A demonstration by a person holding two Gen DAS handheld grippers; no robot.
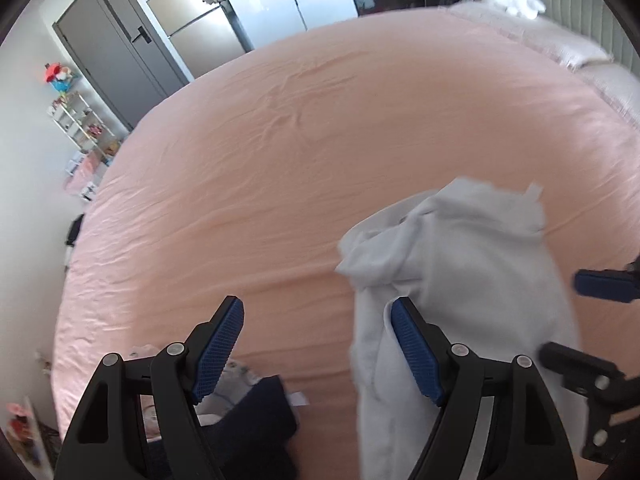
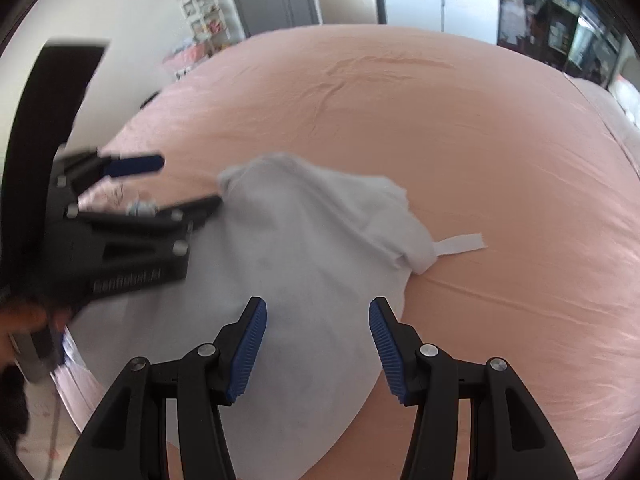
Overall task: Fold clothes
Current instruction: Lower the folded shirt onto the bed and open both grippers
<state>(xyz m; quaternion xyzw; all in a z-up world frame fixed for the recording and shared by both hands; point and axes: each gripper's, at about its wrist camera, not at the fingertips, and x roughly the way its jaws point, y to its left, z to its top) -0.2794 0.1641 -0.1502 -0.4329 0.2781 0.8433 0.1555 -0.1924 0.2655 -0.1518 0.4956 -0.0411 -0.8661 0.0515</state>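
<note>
A crumpled white garment (image 1: 460, 260) lies on the pink bed sheet (image 1: 280, 152), with a small white tag (image 2: 460, 246) sticking out at its far side. My left gripper (image 1: 318, 308) is open over the sheet, its right finger above the garment's left edge and nothing between the pads. It also shows blurred in the right wrist view, the left gripper (image 2: 176, 184) at the garment's left side. My right gripper (image 2: 318, 308) is open just above the white garment (image 2: 312, 240), pads apart from the cloth. The right gripper (image 1: 560, 316) enters the left wrist view from the right edge.
A dark navy garment (image 1: 256, 412) and some patterned cloth lie at the near edge of the bed under my left gripper. Pillows (image 1: 580, 52) sit at the far right. A fridge (image 1: 200, 28), a grey door (image 1: 112, 52) and a shelf rack (image 1: 80, 124) stand beyond the bed.
</note>
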